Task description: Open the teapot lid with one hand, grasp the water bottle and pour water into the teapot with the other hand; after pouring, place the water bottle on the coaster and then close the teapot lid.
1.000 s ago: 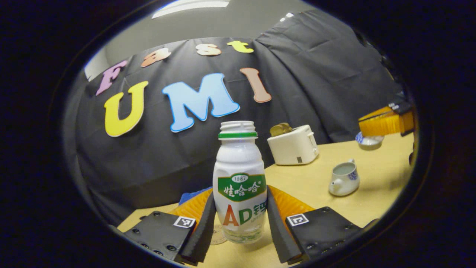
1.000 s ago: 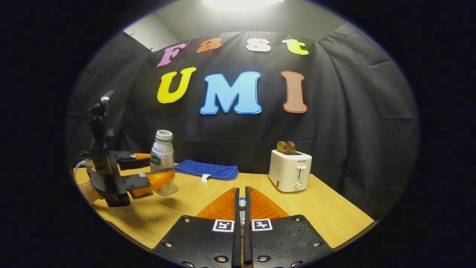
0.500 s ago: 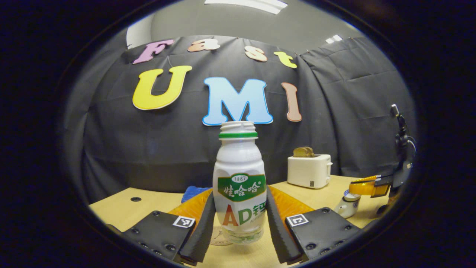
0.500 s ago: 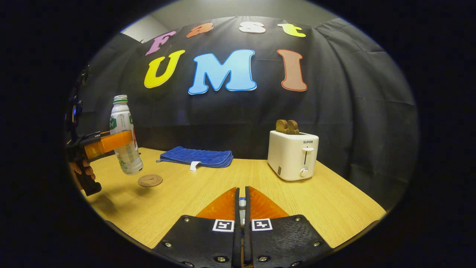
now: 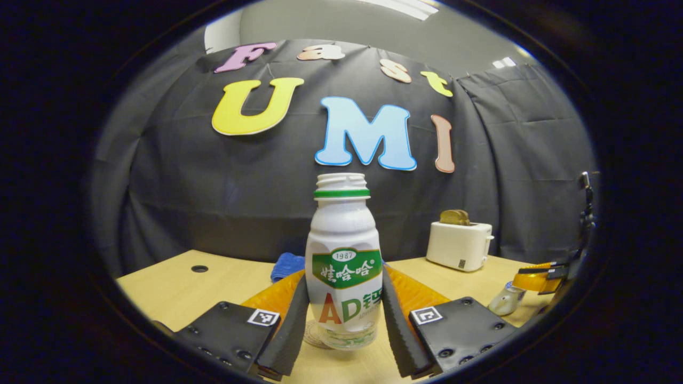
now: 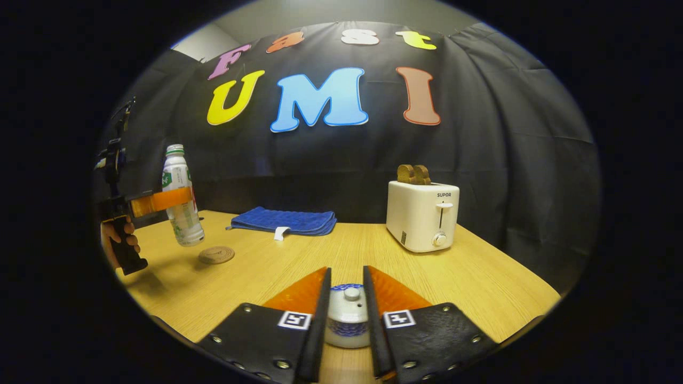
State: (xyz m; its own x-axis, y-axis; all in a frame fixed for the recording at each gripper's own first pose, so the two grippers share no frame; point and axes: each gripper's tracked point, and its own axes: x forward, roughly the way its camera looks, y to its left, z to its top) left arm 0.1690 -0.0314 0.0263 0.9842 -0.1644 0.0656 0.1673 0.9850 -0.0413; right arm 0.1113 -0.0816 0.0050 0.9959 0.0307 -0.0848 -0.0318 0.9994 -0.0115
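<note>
Fingers of your left gripper press on both flanks of the water bottle, closed on its labelled waist. That bottle is white plastic, round-shouldered, with a green neck ring and an uncapped threaded mouth; its clear base shows a little liquid. It stands upright in the grip, base just above the coaster, a thin round brown disc lying flat on the surface; whether base and disc touch cannot be told from the left gripper view. In the right gripper view the bottle hangs slightly tilted, its base just left of and above the coaster, apart from it. Your left hand wraps the handle below the gripper, with the fingers reaching level toward the bottle.

Your right gripper has its fingers parted narrowly, one on each side of the teapot lid. This lid is glazed white ceramic, domed, with a small round knob and blue pattern at the rim. Whether the pads press it or stand just clear cannot be told. In the left gripper view, the right gripper sits directly over the teapot, a small pale rounded pot near the surface's right edge.

Pale wood-grain laminate covers the surface. A folded blue cloth lies toward the back, and a boxy white toaster with two brown slices stands to the right.
</note>
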